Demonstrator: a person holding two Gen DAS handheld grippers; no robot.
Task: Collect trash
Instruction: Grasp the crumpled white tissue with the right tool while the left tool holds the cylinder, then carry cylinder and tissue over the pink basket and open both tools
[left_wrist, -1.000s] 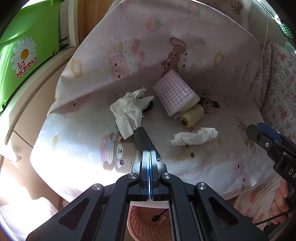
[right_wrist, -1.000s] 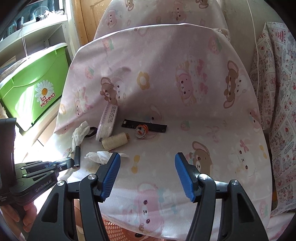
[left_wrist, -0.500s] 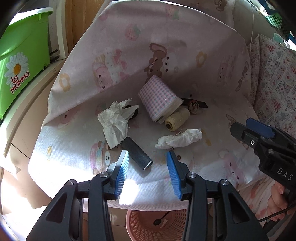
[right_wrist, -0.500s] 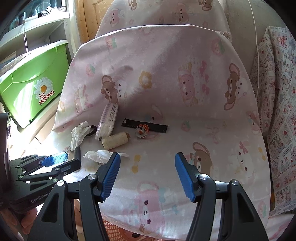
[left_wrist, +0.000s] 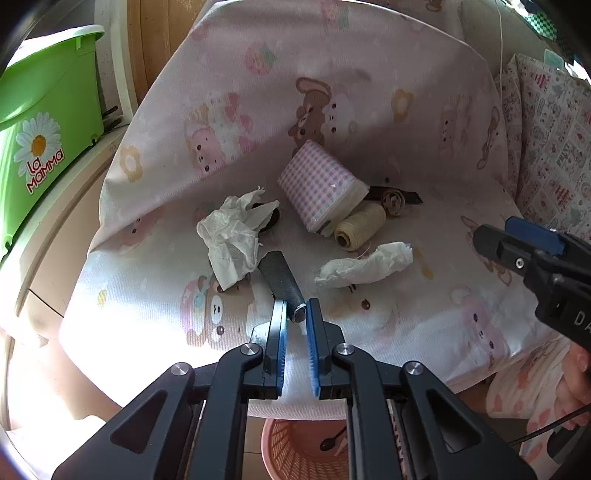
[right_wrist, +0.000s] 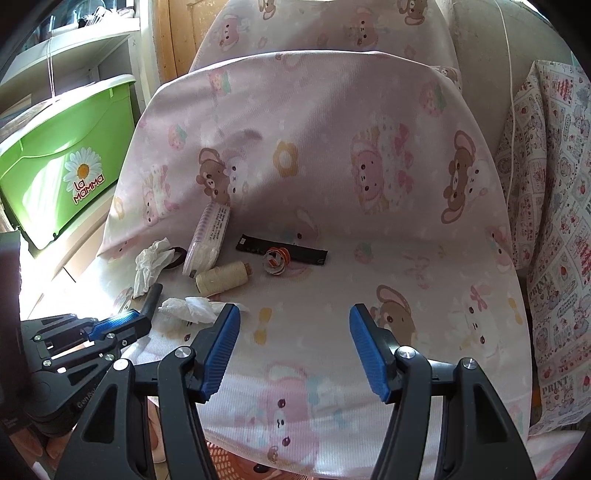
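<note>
The left tool (left_wrist: 296, 314) is closing its jaws around the near end of a dark cylinder (left_wrist: 281, 276) lying on the pink bear-print seat cover (left_wrist: 369, 110), between two crumpled tissues (left_wrist: 232, 236) (left_wrist: 365, 264). The right tool (right_wrist: 293, 347) is hovering released, nothing between its jaws. A pink basket (left_wrist: 295, 450) is sitting below the seat edge
</note>
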